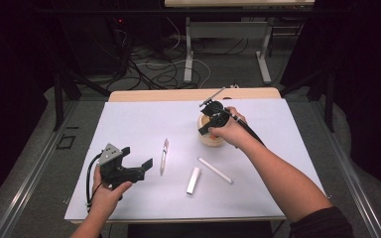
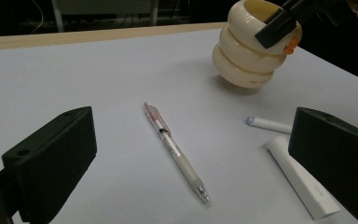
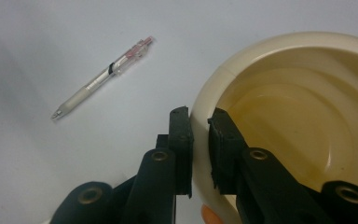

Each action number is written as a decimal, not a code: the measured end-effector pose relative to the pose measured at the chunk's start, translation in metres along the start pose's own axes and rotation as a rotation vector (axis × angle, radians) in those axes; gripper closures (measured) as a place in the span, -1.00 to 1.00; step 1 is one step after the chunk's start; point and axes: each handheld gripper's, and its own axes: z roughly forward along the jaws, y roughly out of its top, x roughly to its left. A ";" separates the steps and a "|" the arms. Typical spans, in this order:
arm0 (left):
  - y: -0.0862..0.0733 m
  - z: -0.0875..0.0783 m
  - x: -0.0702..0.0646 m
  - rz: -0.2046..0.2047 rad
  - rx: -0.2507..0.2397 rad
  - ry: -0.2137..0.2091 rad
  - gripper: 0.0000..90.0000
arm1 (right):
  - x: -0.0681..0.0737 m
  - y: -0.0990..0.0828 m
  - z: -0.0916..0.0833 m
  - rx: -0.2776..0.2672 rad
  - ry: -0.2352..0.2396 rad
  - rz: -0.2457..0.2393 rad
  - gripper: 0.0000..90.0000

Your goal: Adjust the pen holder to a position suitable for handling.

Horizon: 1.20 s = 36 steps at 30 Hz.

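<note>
- Cream ribbed holder (image 2: pixel 251 49) sits tilted toward the far right of the white mat (image 1: pixel 129 124), its base edge lifted, apparently because it is being tipped or moved
- Right gripper (image 3: pixel 199 125) pinches the holder's rim, one jaw outside the wall and one inside
- Clear pen (image 2: pixel 175 151) lies mid-mat; a white stick (image 1: pixel 215 170) and a white cap (image 1: pixel 193 180) lie nearby, likely awaiting collection
- Left gripper (image 1: pixel 141 161) hovers wide open and empty near the pen
</note>
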 end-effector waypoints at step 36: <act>0.000 -0.001 0.001 0.000 -0.004 -0.003 -0.98 | 0.023 0.011 0.025 0.021 0.051 -0.040 0.78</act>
